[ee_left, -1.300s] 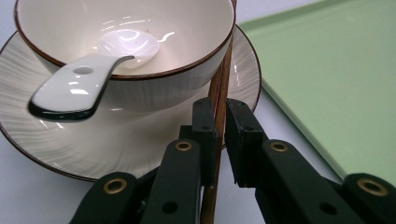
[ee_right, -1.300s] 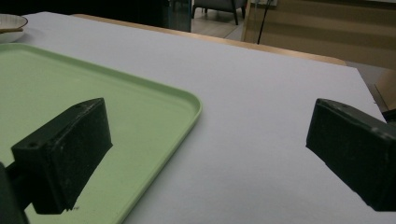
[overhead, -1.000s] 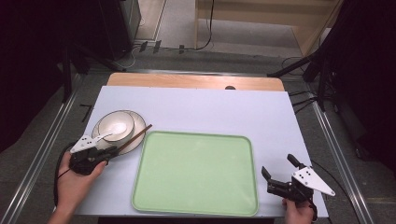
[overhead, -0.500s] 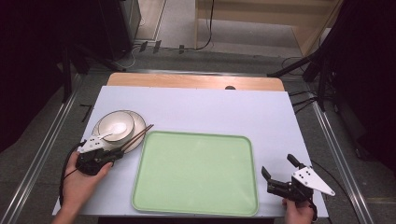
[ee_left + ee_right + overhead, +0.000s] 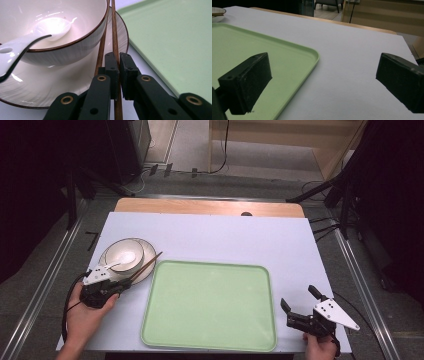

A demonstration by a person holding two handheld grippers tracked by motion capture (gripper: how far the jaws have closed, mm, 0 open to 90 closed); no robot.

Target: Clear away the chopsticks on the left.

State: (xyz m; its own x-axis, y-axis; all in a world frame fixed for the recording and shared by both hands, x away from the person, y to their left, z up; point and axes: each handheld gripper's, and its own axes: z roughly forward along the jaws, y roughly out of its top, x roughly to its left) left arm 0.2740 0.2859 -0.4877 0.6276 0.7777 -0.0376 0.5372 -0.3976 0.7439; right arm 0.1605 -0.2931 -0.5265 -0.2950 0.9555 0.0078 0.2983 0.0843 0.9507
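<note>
A white bowl with a white spoon in it stands on a plate at the table's left. Two brown chopsticks lean on the plate's right rim. My left gripper points at their near ends. In the left gripper view its jaws have just closed further and are shut on one chopstick. The second chopstick runs just left of the jaws, beside the bowl. My right gripper rests open at the front right, its jaws wide apart over bare table.
A large light-green tray lies in the middle of the white table, its left rim close to the plate and chopsticks. Its corner sits just left of the right gripper. A wooden strip borders the table's far edge.
The left gripper has edged slightly toward the chopsticks' near ends. The right gripper has kept still.
</note>
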